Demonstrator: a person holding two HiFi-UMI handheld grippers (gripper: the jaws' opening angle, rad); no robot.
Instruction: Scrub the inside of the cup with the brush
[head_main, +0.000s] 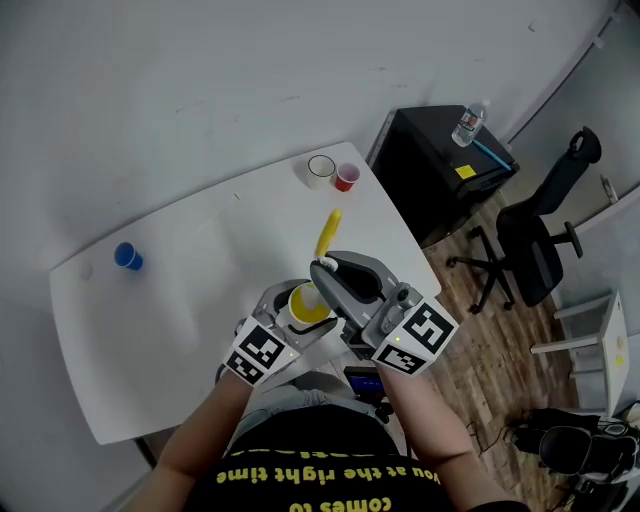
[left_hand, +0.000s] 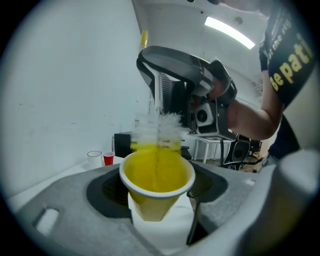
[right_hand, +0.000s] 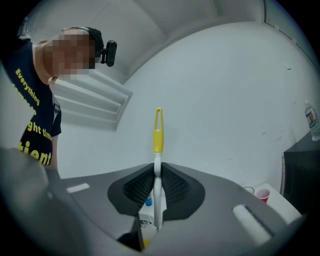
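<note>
My left gripper (head_main: 300, 312) is shut on a yellow paper cup (head_main: 309, 302), held upright over the table's near edge. In the left gripper view the cup (left_hand: 157, 175) sits between the jaws with its mouth toward the camera. The white bristles (left_hand: 161, 125) of the brush stand at the cup's rim, and a thin stem reaches down inside. My right gripper (head_main: 322, 268) is shut on the brush, whose yellow handle (head_main: 328, 232) sticks out beyond it. In the right gripper view the white-and-yellow handle (right_hand: 158, 142) is pinched between the jaws of the right gripper (right_hand: 158, 186).
On the white table (head_main: 200, 270) a white cup (head_main: 320, 170) and a red cup (head_main: 347, 176) stand at the far corner, and a blue cup (head_main: 127, 257) at the left. A black cabinet (head_main: 430, 175) carrying a water bottle (head_main: 467, 124) and an office chair (head_main: 545, 235) stand to the right.
</note>
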